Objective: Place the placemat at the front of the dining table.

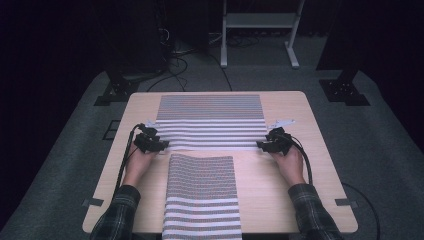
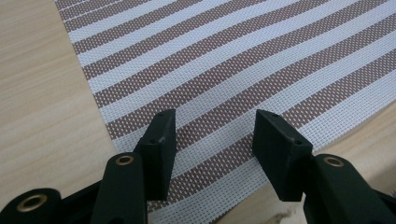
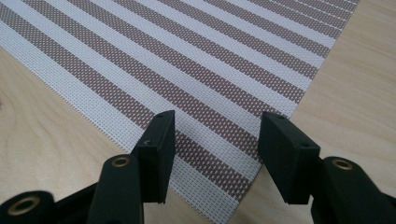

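Note:
A striped woven placemat (image 1: 210, 120) lies flat across the far half of the wooden table (image 1: 310, 165). A second striped placemat (image 1: 202, 197) lies lengthwise at the near middle, its end over the front edge. My left gripper (image 1: 162, 145) sits open at the far mat's near left corner, and its jaws straddle the mat's brown and white stripes (image 2: 224, 93). My right gripper (image 1: 260, 145) is open at the near right corner of that mat (image 3: 210, 84). Nothing is held between either pair of jaws.
Bare wood (image 1: 280, 185) lies right of the near mat, with more bare wood (image 1: 140, 110) left of the far mat. A small white object (image 1: 282, 122) lies by the far mat's right edge. Beyond the table stand a white frame (image 1: 257, 30) and black stands (image 1: 345, 87) on grey carpet.

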A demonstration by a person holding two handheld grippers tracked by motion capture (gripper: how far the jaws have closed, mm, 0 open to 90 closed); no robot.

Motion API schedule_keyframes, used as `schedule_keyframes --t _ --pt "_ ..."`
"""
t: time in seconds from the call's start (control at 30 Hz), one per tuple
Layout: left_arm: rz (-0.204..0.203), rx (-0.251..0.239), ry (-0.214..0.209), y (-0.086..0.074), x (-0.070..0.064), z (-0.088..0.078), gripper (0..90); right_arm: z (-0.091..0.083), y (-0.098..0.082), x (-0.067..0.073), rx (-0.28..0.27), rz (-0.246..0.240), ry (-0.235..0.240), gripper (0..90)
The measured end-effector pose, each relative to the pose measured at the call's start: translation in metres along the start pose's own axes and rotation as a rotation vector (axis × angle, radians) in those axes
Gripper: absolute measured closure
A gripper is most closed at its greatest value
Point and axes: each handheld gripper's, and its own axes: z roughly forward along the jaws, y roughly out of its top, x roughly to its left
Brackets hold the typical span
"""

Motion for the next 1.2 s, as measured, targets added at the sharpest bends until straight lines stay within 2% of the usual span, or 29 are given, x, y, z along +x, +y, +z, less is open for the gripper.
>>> schedule_keyframes --t 0.5,0.93,1.2 --pt "0.008 -0.007 -0.005 0.01 -0.007 0.01 49.2 0.001 0.003 -0.019 0.014 0.017 -0.018 45.0" --pt "0.017 0.01 -0.013 0.019 -0.007 0.016 49.2 0.003 0.004 -0.027 0.012 0.043 -0.035 44.3" --pt "0.013 0.004 -0.015 0.02 -0.007 0.017 49.0 0.003 0.004 -0.028 0.006 0.044 -0.039 44.1"
